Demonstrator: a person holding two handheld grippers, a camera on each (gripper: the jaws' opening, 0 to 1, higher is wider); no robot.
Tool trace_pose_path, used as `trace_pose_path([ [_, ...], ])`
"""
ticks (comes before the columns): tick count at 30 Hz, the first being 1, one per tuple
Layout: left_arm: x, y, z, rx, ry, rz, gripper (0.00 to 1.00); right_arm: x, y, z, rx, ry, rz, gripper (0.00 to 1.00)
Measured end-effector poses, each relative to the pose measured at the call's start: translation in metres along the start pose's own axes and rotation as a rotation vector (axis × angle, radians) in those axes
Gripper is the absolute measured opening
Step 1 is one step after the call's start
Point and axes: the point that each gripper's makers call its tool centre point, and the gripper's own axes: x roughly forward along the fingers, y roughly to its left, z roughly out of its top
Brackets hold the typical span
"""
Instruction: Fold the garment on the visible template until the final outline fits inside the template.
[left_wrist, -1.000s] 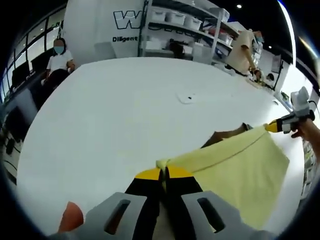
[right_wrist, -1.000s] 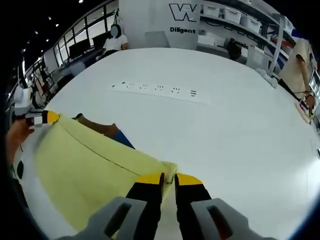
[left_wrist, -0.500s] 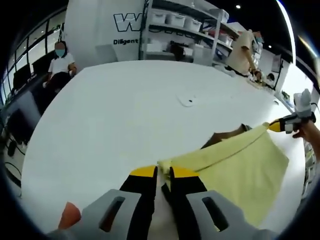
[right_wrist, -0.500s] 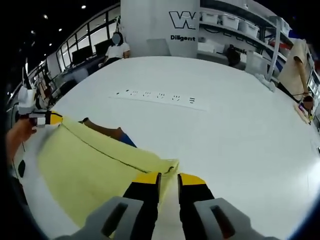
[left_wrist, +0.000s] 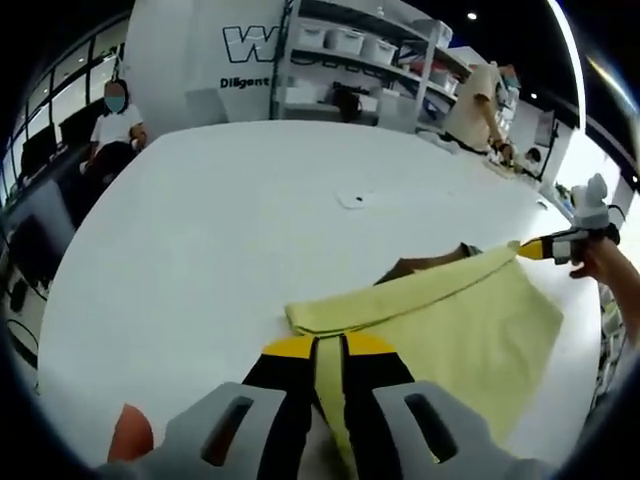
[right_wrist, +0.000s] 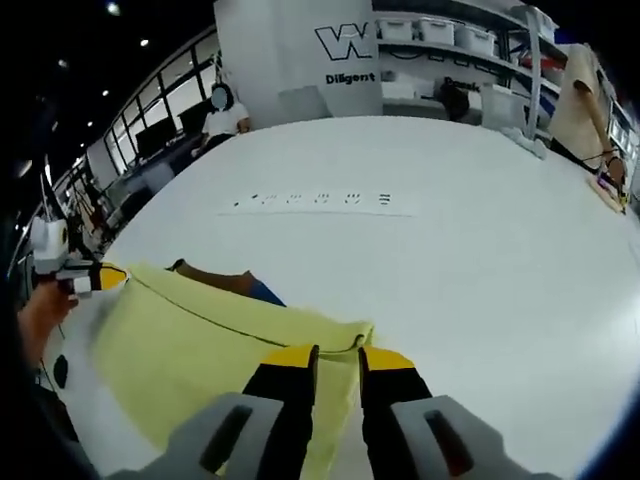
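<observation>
White table (left_wrist: 220, 220) bearing the yellow garment (left_wrist: 450, 320) at 4 o'clock in the left gripper view. Left gripper (left_wrist: 329, 352) and right gripper (right_wrist: 337, 358), jaws slightly parted, straddle the garment's edge; grip uncertain.

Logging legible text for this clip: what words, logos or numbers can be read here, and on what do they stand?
"W": large outlined letter on the white wall panel behind the table; further letters are cut off by shelving.
"Diligent": small dark word under it on the same panel.
Row of small dark marks on the white strip on the table: too small to read.
Yellow garment: no print seen.
</observation>
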Motion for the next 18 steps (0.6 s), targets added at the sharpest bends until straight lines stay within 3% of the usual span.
trace_pose_path([
  [2,0.003,0.003,-0.003,-0.029,0.014,0.007,0.12,0.002,0.000,-0.001,0.003,0.004,-0.005,0.12],
  [9,0.008,0.005,0.007,-0.086,-0.028,0.006,0.12,0.005,0.001,-0.003,0.025,0.008,-0.004,0.12],
  [17,0.008,0.017,0.006,-0.089,-0.012,0.064,0.11,0.007,0.002,-0.003,0.036,0.012,-0.003,0.12],
  [18,0.007,0.019,0.004,-0.058,-0.006,0.085,0.14,0.007,0.003,-0.003,0.035,0.012,-0.002,0.12],
])
